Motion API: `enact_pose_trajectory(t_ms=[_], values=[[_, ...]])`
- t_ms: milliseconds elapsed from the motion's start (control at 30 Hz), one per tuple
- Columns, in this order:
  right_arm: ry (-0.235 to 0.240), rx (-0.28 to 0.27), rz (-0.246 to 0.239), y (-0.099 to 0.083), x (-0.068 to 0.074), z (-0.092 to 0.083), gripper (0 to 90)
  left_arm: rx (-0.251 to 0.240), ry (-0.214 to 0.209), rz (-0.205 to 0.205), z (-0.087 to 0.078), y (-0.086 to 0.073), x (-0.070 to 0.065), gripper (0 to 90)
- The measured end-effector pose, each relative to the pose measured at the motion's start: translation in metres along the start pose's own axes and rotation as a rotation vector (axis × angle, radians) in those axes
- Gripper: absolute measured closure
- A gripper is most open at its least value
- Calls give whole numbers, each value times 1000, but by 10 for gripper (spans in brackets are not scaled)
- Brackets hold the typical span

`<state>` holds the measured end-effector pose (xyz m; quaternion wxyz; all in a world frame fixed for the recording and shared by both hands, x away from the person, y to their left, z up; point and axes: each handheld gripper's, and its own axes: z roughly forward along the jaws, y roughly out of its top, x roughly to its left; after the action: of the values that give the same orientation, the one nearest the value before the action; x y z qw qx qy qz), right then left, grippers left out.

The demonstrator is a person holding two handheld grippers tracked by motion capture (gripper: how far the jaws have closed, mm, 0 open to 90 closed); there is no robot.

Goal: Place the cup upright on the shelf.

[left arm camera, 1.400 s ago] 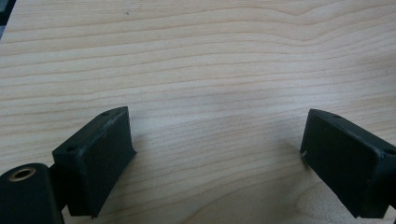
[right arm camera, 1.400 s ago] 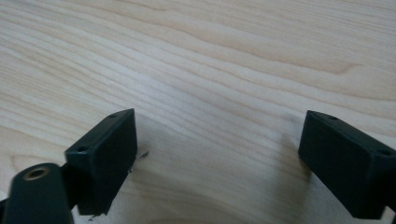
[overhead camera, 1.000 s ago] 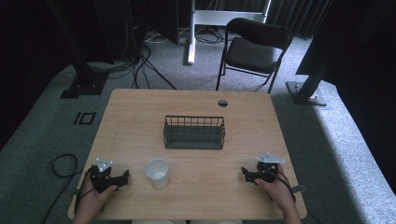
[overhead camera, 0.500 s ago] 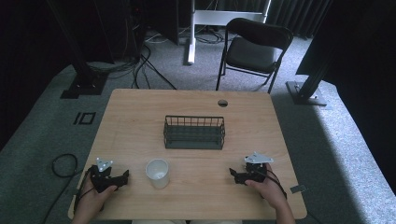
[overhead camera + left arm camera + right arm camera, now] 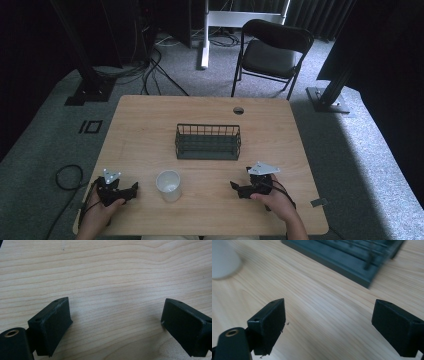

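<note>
Bare table (image 5: 150,130) between cup (image 5: 168,185) and basket (image 5: 208,142)

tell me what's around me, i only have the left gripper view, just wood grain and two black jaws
Observer: In the high view the left gripper sits near the table's front left corner, and a white cup stands just to its right, apart from it.
Operator: anything else on the table
Observer: A dark wire basket stands near the middle, beyond the cup.
Operator: is the other gripper holding something
Observer: No. The right gripper has its jaws wide apart over bare wood, with nothing between them.
Operator: which way is it pointing
Observer: Toward the cup; its own view has the cup at the upper left and the basket at the top.
</note>
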<state>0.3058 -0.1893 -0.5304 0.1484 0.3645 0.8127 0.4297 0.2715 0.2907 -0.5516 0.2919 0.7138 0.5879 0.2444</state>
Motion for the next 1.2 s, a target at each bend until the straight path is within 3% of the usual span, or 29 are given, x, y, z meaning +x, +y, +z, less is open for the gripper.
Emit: enact_pose_trajectory(t_ms=[1200], values=[[220, -19, -153, 33, 83, 44, 117, 0, -6, 7, 0, 0, 1, 94]])
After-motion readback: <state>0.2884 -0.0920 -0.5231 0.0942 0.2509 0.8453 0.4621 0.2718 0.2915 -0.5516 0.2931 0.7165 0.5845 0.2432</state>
